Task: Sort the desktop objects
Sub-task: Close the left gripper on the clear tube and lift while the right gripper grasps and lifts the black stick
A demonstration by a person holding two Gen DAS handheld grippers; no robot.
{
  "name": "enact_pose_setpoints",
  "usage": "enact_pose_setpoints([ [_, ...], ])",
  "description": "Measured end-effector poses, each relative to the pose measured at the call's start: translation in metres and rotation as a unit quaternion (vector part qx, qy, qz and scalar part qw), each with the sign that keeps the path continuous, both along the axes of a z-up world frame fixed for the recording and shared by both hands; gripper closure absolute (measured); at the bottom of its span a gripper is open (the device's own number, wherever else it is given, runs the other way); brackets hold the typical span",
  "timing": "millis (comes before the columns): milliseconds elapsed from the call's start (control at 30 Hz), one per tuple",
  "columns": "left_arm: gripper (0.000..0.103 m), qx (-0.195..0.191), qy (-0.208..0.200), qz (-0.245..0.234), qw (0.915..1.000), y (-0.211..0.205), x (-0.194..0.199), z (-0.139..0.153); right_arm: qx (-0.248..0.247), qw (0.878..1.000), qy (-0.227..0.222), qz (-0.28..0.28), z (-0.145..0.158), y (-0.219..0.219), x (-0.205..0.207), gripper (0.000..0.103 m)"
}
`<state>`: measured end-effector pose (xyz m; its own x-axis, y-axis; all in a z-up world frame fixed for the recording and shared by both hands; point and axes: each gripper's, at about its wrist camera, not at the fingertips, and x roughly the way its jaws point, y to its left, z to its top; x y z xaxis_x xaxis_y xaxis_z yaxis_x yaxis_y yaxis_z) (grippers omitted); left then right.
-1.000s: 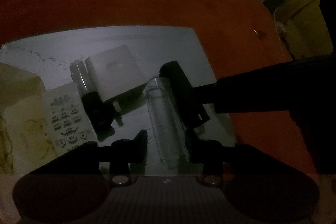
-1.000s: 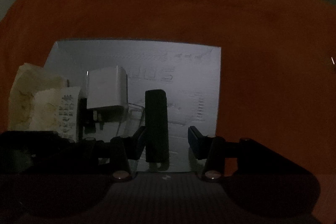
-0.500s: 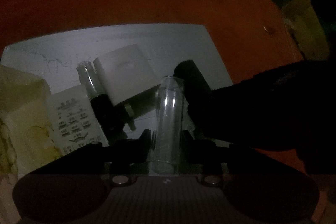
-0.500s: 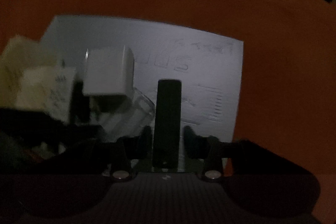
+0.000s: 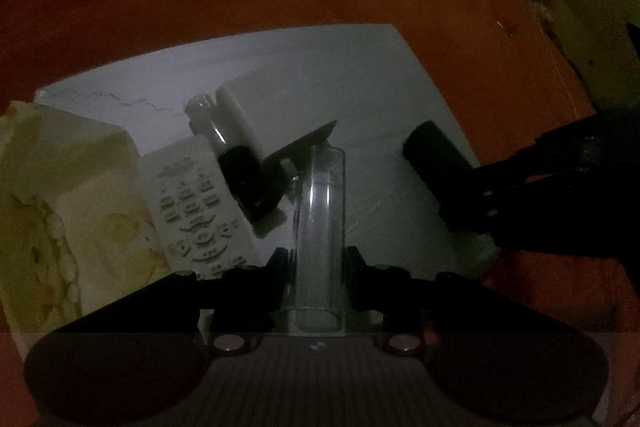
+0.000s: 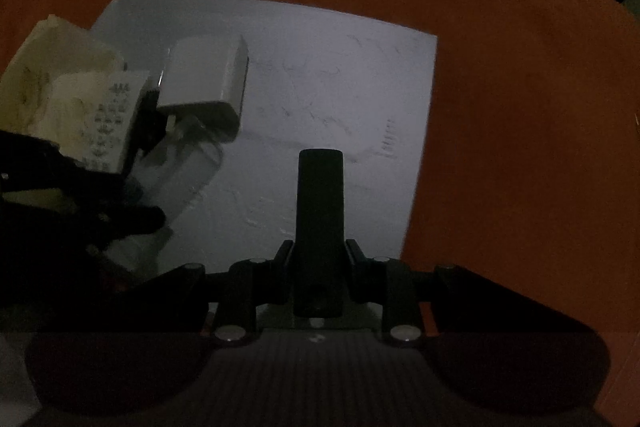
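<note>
Two grips are closed at once: my left gripper [image 5: 318, 267] pinches the clear tube [image 5: 320, 223]. My right gripper [image 6: 319, 259] clamps the black bar [image 6: 320, 211] over the white sheet [image 6: 340, 87].

Both jaws now closed: clear tube [image 5: 319, 227], black bar [image 6: 320, 223].

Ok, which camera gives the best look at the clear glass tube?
The left wrist view: the clear tube runs lengthwise between the left gripper fingers, whole and centred. In the right wrist view the tube is dim, partly hidden behind the left gripper.
</note>
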<state>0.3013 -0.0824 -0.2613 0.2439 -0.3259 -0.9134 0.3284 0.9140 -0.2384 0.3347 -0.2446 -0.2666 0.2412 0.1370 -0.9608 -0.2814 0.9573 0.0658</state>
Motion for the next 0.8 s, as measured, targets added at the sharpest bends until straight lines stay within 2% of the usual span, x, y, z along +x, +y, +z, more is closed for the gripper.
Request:
enact_pose_setpoints([
  [133, 0.076, -0.011, -0.005, 0.003, 0.9999, 0.002, 0.001, 0.002, 0.014, 1.0, 0.004, -0.016, -0.001, -0.003, 0.004, 0.072],
  [233, 0.075, -0.011, -0.004, 0.007, 0.9999, 0.001, 0.003, 0.002, 0.026, 0.999, 0.0, -0.034, 0.005, -0.012, 0.01, 0.059],
  [300, 0.075, -0.014, -0.003, 0.011, 0.9998, 0.0, 0.005, 0.001, 0.03, 0.999, -0.007, -0.039, 0.011, -0.014, 0.016, 0.057],
  [467, 0.075, -0.014, -0.009, -0.002, 0.9999, -0.013, 0.007, 0.004, 0.042, 0.998, -0.003, -0.051, 0.011, -0.016, 0.028, 0.057],
  [800, 0.075, 0.005, -0.007, -0.015, 0.9999, -0.03, 0.02, -0.004, 0.017, 0.999, 0.005, -0.029, -0.003, -0.004, 0.023, 0.06],
])
